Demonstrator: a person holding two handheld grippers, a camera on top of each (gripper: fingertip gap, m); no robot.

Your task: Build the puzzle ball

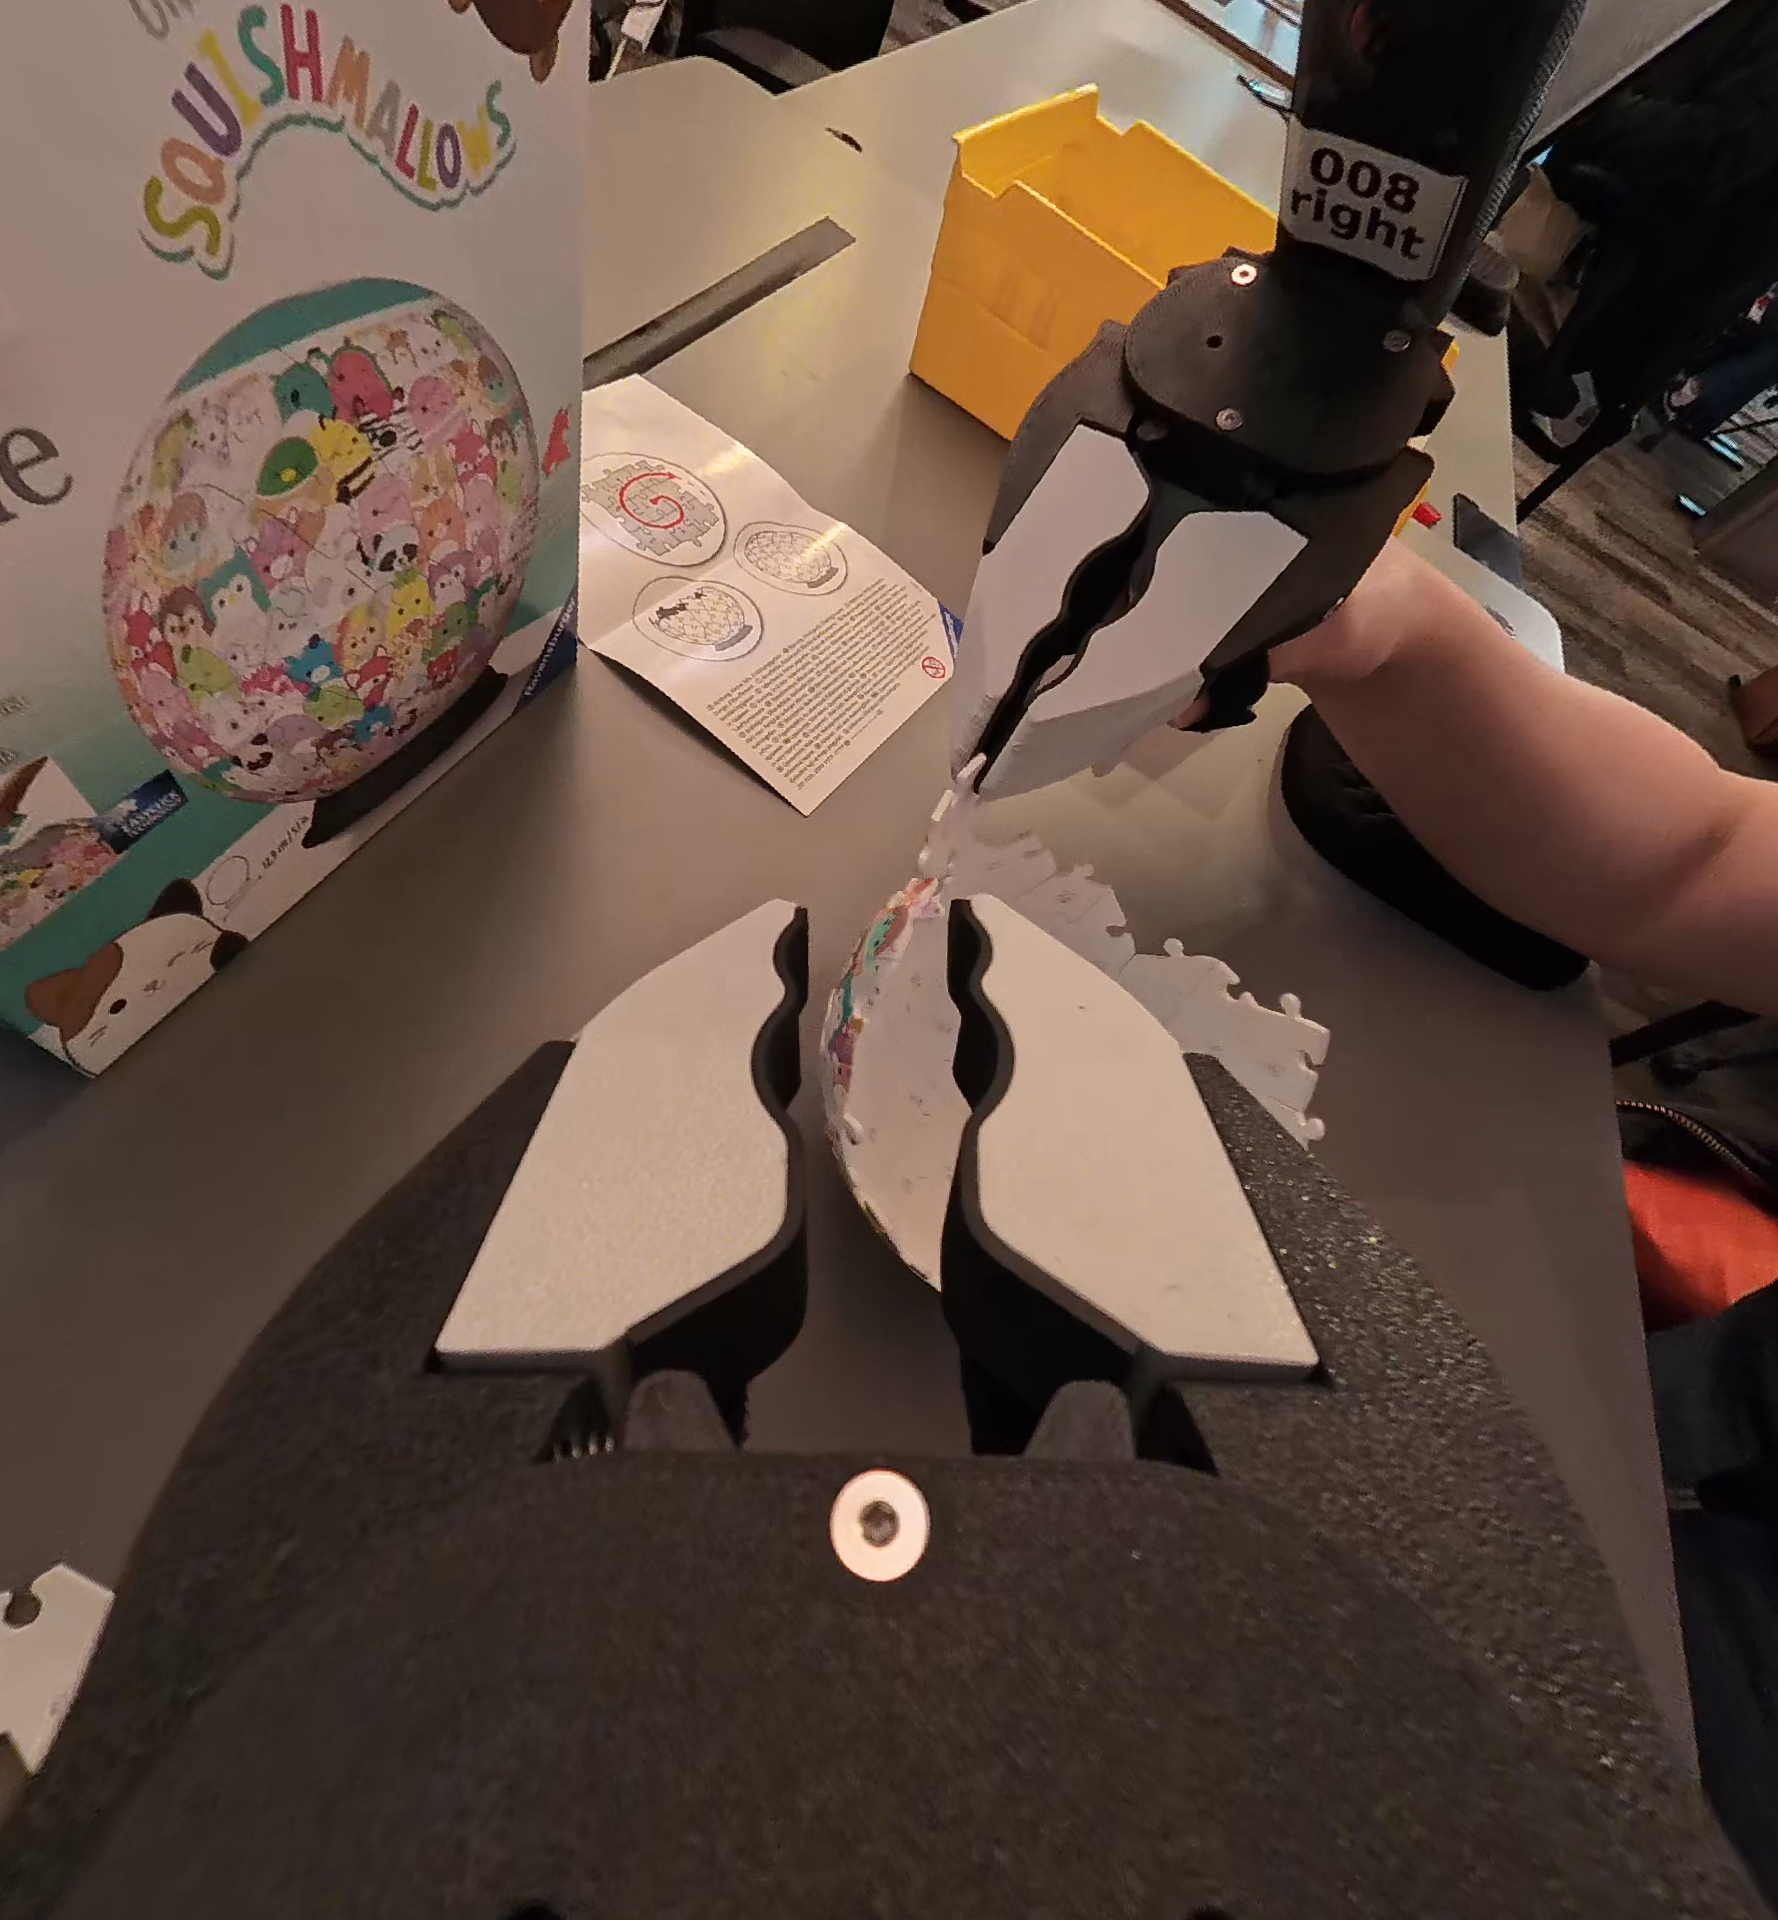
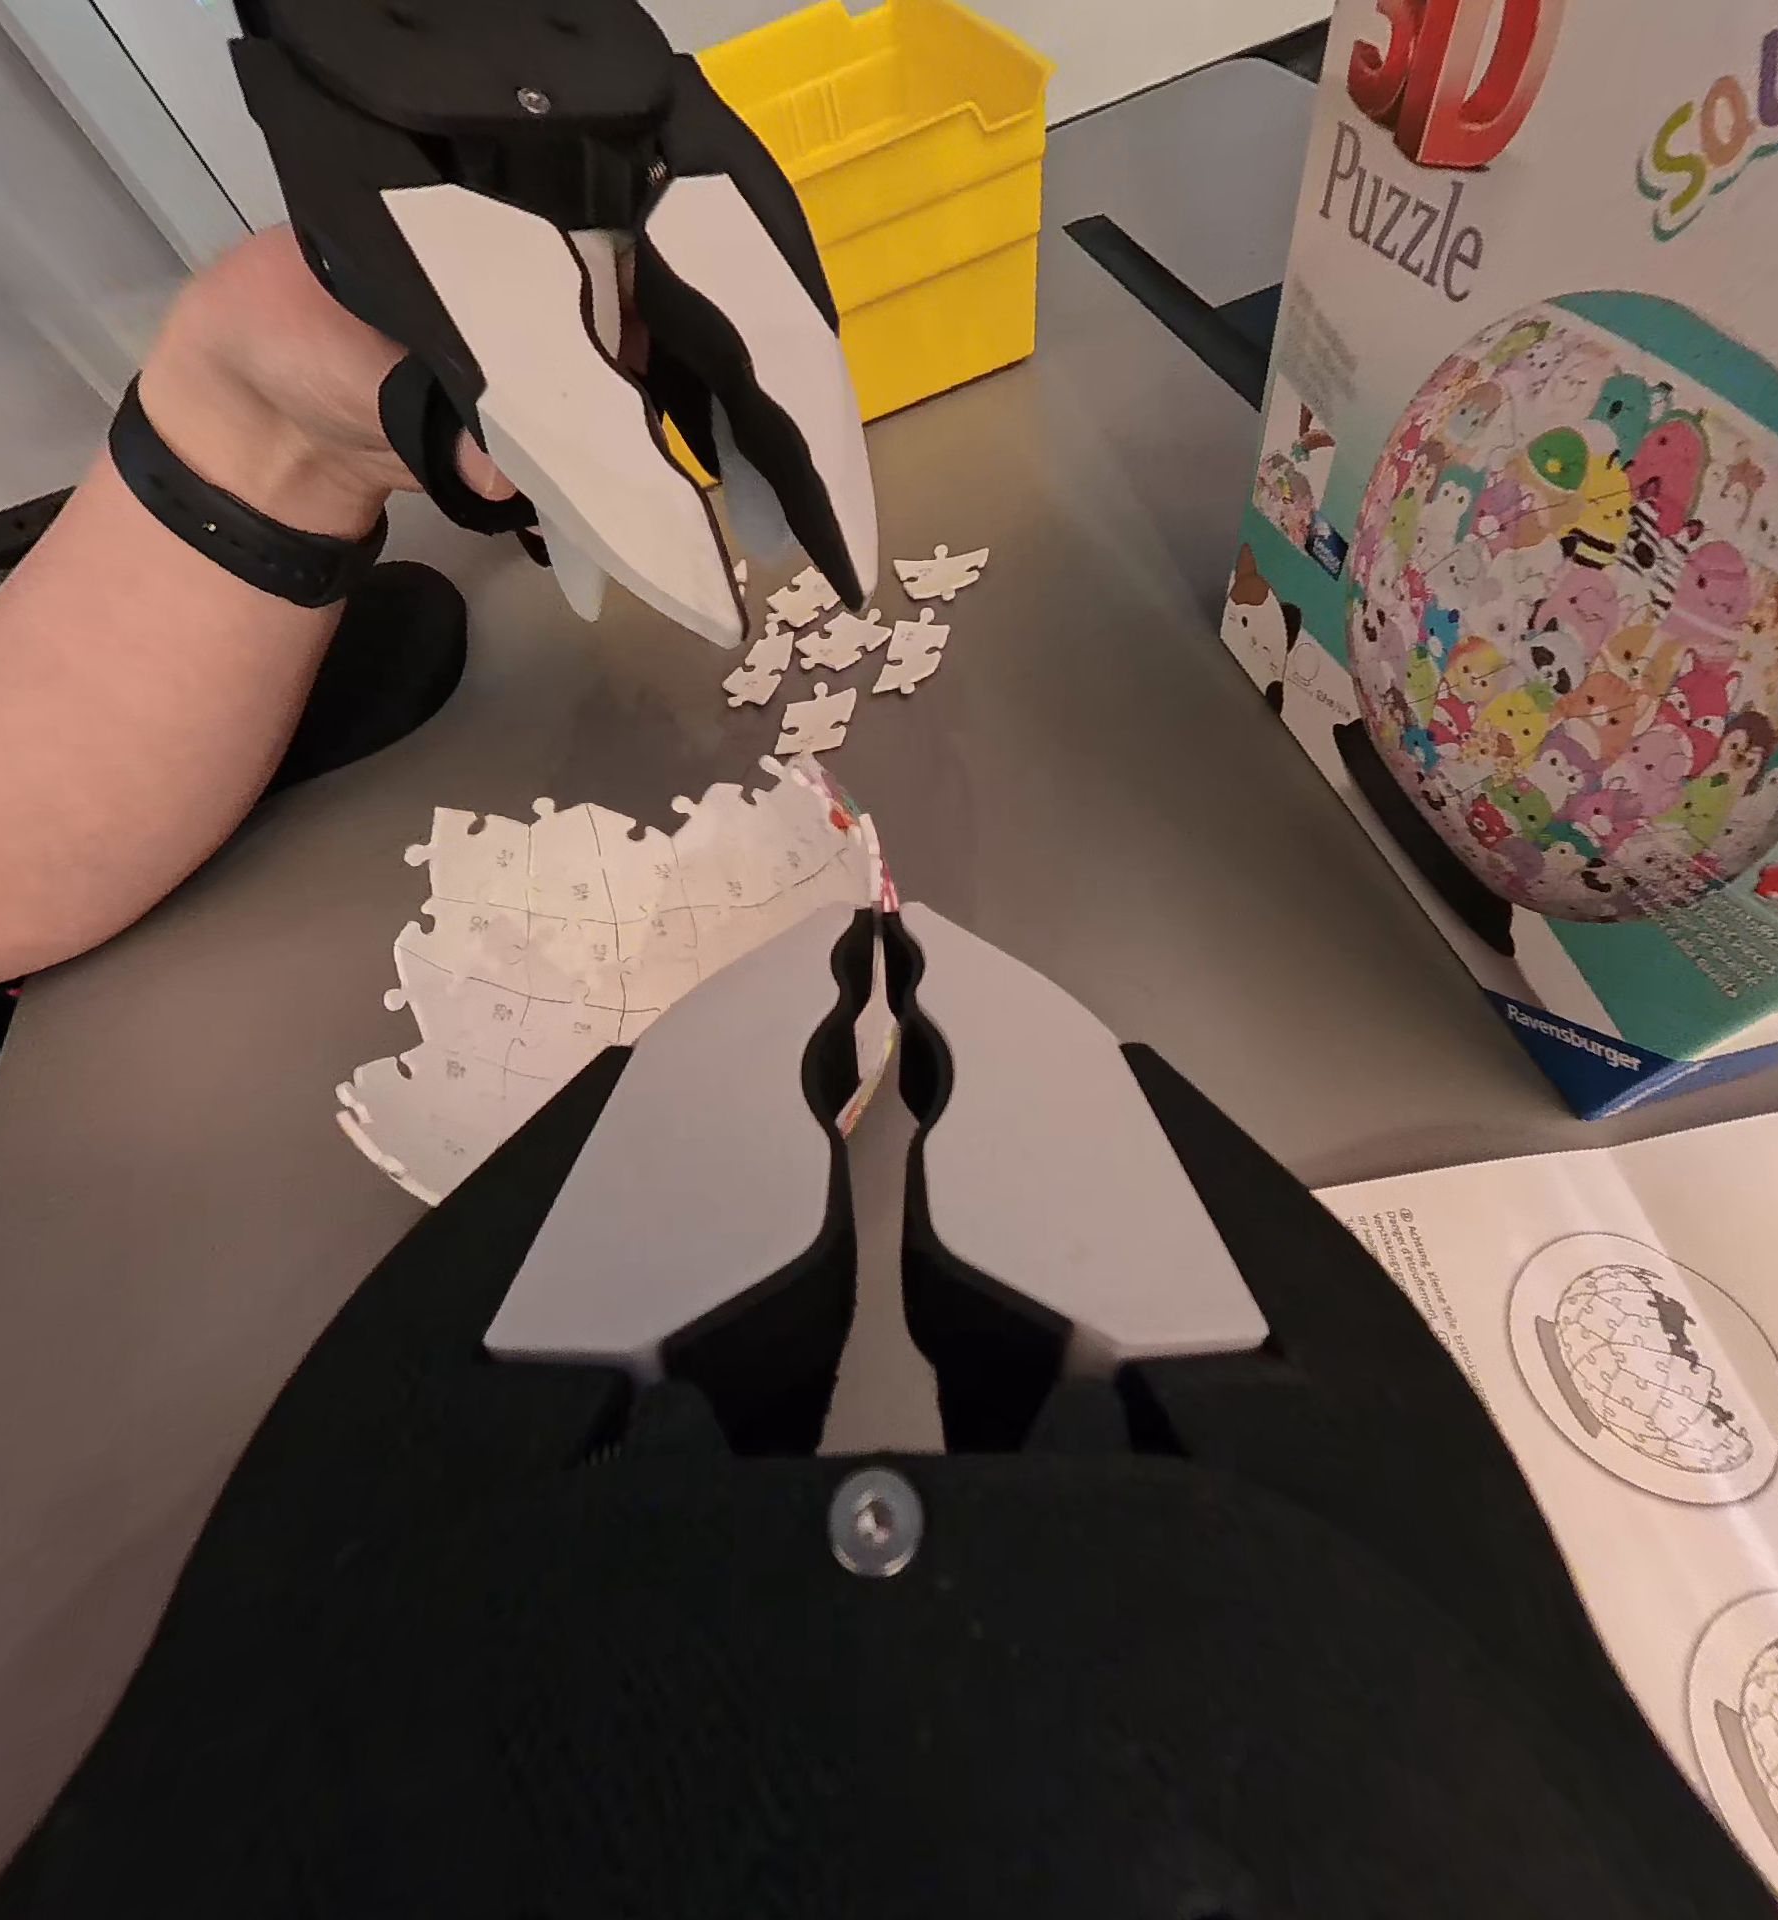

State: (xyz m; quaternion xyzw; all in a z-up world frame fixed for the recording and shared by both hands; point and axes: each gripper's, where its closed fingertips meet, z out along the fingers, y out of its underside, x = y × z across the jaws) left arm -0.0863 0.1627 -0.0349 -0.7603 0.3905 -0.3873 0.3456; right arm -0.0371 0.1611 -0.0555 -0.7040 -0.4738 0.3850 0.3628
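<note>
Right wrist view: right gripper (image 2: 880, 920) clamped thin on the rim of the half-built puzzle ball shell (image 2: 552, 935), mid-bench, tipped up on its curve. Left gripper (image 2: 797, 613) parted, tips just above loose pieces (image 2: 843, 639) farther along the bench (image 2: 1072, 727). Likely trouble: twisting at that rim, popping joined tabs apart; shell slipping free and rocking; scattering neighbours while pinching one piece.

Left gripper (image 1: 874, 1039) and right gripper (image 2: 880, 997): textured black printed bodies, white-faced fingers with wavy black inner edges, one silver screw at lower centre. A black wristband (image 2: 230, 509) is worn, frame left.
</note>
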